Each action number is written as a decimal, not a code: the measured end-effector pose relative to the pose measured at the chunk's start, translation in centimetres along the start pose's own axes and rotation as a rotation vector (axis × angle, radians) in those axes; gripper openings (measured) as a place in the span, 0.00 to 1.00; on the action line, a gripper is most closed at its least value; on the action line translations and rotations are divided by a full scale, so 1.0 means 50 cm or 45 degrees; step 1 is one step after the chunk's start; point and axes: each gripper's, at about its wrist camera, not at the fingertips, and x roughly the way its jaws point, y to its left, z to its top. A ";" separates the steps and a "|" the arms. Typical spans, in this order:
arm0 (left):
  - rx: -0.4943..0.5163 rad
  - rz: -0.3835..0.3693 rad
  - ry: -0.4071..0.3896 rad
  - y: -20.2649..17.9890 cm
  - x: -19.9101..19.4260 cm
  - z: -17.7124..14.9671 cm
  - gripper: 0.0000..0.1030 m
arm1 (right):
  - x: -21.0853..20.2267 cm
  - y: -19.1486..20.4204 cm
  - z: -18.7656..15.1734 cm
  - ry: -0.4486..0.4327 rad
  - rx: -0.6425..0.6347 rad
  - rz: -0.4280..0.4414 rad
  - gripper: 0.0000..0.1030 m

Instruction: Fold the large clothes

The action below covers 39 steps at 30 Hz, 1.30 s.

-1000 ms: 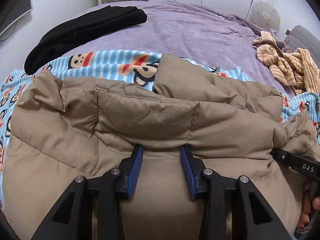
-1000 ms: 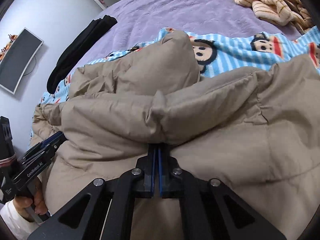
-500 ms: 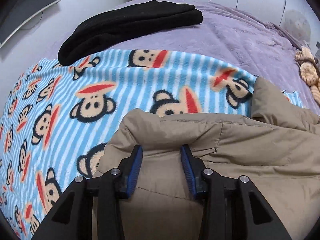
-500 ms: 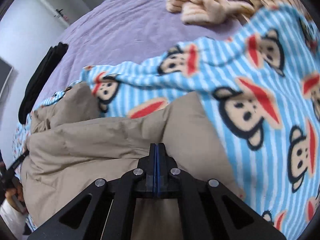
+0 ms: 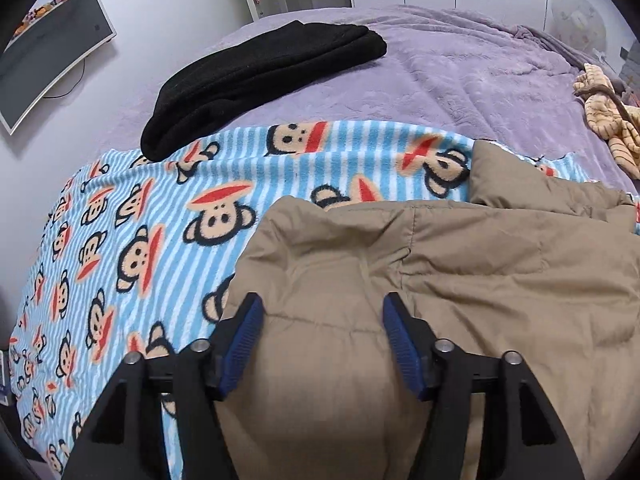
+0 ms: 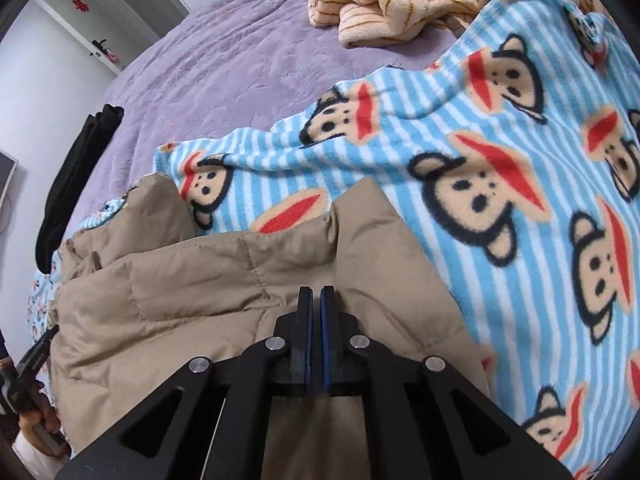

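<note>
Now we list: tan quilted puffer jacket (image 5: 440,280), drawn across onto the blue striped monkey-print fleece blanket (image 5: 132,216) on the bed; left gripper (image 5: 323,338) opening, fabric released between its pads; right gripper (image 6: 316,312) still pinching the hem, fold unfinished.

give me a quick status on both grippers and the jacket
Left gripper opening, pads clear of tan jacket. Right gripper shut on its fold. Nothing in the way.

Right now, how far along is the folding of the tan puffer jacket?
Done: the tan puffer jacket lies doubled over on the monkey-print blanket. In hand: the left gripper is opening, its pads off the fabric, while the right gripper is pinched shut at the jacket's surface. Left: the bundle looks bulky and uneven, probably needing another fold.
</note>
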 end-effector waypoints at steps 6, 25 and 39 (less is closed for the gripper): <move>-0.036 -0.048 0.013 0.011 -0.071 -0.050 0.99 | -0.084 -0.002 -0.055 -0.032 0.045 0.095 0.66; -0.098 -0.133 0.163 0.010 -0.179 -0.203 0.99 | -0.223 -0.059 -0.254 0.029 0.231 0.240 1.00; -0.312 -0.212 0.348 0.062 -0.130 -0.280 0.99 | -0.158 -0.087 -0.355 0.171 0.426 0.363 1.00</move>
